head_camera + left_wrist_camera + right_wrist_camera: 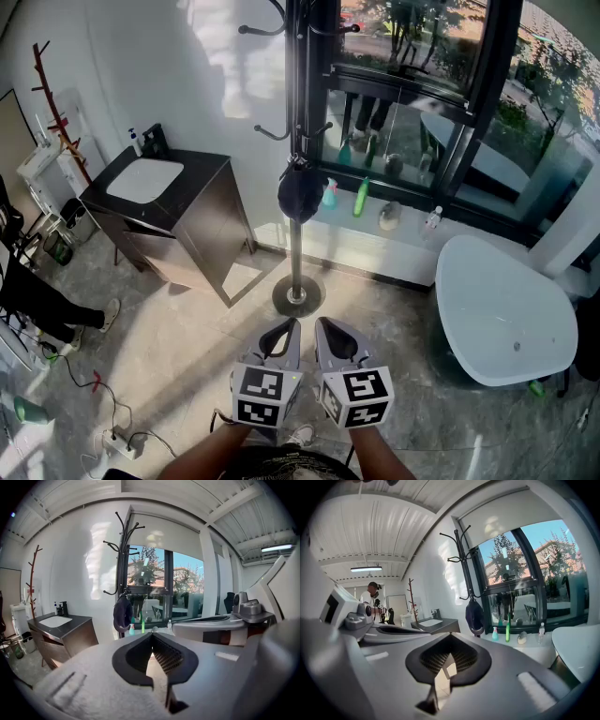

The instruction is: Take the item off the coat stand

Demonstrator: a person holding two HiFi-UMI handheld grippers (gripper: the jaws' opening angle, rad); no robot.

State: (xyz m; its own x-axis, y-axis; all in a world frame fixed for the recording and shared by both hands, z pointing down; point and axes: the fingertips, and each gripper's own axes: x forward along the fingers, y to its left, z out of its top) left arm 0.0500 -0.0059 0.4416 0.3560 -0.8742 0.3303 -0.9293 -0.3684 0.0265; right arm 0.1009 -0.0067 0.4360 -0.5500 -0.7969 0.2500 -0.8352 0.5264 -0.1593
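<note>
A black coat stand (296, 234) rises from a round base on the floor in front of the window. A dark cap (300, 192) hangs from one of its lower hooks. Both grippers are held low, side by side, well short of the stand's base. My left gripper (289, 324) is shut with nothing between its jaws, and my right gripper (324, 324) is shut and empty too. In the left gripper view the cap (123, 613) hangs far ahead, above the closed tips of the left gripper (151, 635). The right gripper view has the cap (475, 616) beyond the right gripper (449, 637).
A dark vanity with a white sink (155, 187) stands left of the stand. A white bathtub (502, 309) lies to the right. Bottles (361, 197) line the window ledge. A person's leg (47, 309) and floor cables (103, 403) are at the left.
</note>
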